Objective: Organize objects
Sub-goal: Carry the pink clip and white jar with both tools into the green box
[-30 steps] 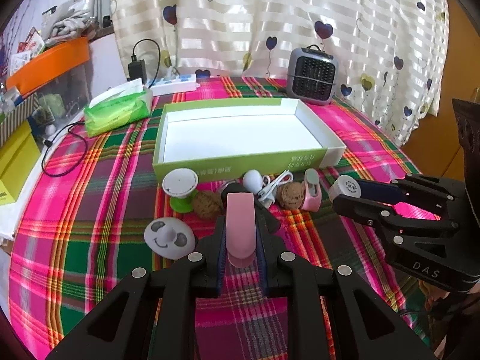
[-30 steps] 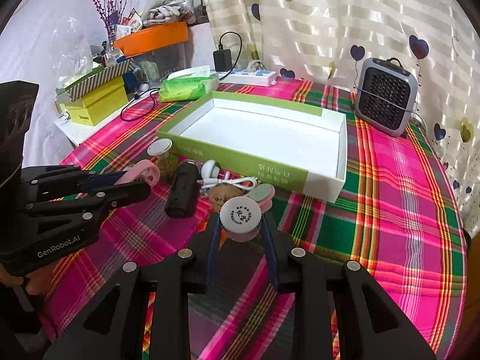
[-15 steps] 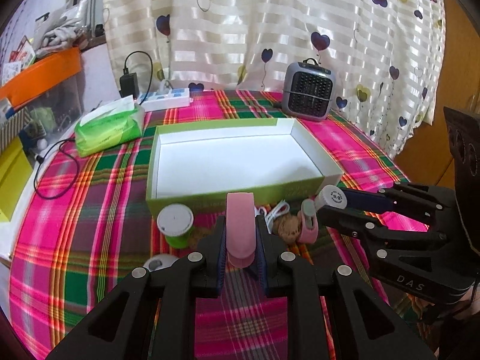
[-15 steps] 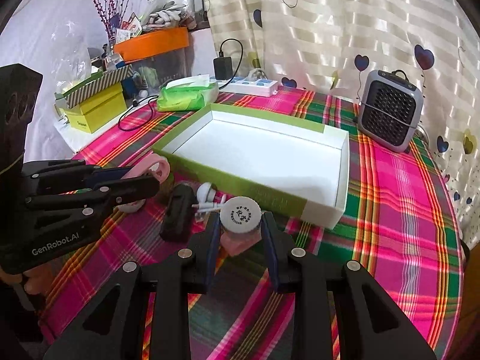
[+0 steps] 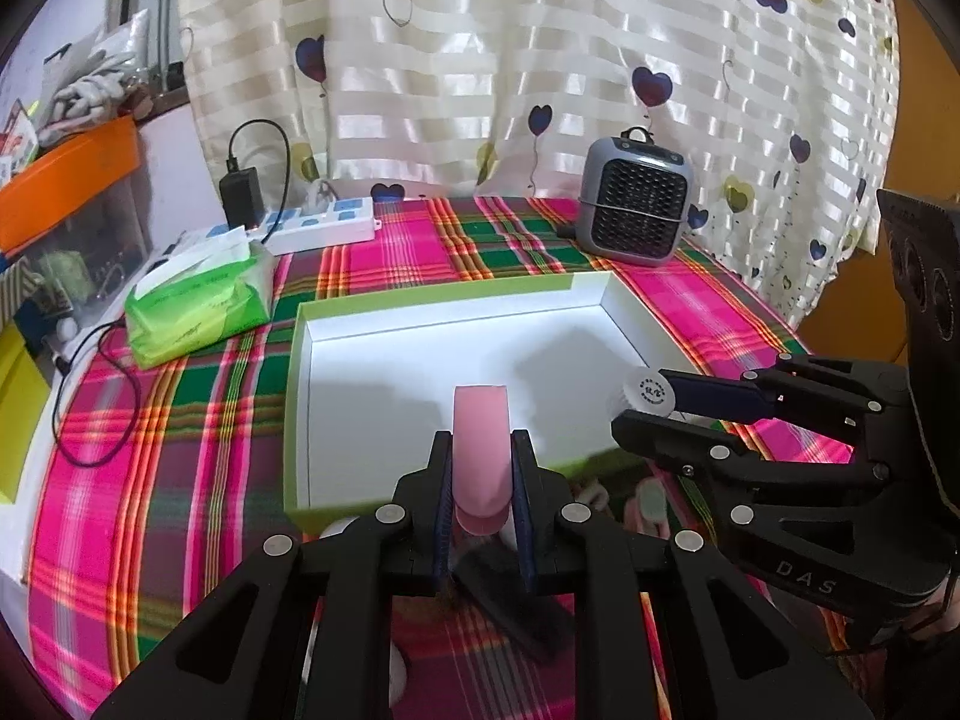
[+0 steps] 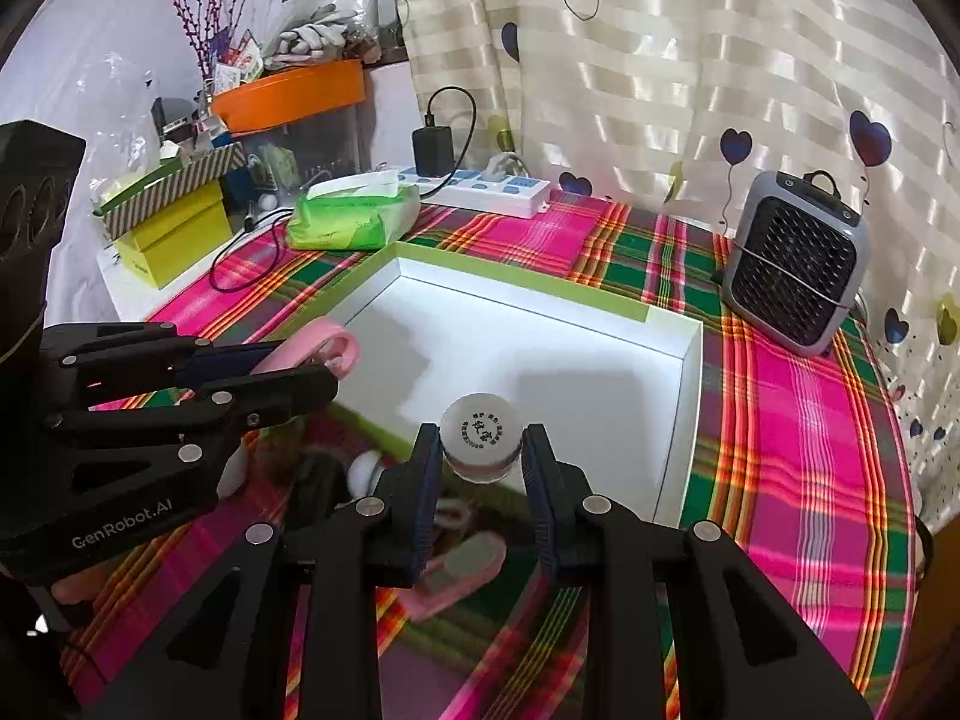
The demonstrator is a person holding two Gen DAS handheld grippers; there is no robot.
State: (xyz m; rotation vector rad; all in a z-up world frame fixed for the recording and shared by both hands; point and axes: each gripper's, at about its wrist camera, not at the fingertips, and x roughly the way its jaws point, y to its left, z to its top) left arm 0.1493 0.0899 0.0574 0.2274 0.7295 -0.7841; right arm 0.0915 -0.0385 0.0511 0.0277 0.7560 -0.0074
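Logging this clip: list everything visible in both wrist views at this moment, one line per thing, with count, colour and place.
box: 1, green outside, white inside, empty, centre of table
tablecloth: 1, pink and green plaid, covers table
pink clip: 1, pink, in left claw, over the box's near edge
small jar: 1, white lid with dark print, in right claw, over the box
fan heater: 1, grey, far right of table
tissue pack: 1, green, left of box
power strip: 1, white, by curtain, black charger plugged in
yellow box: 1, yellow, left side shelf
orange tray: 1, orange, above shelf
small items before the box: blurred, uncounted
left claw: black, shut on clip
right claw: black, shut on jar
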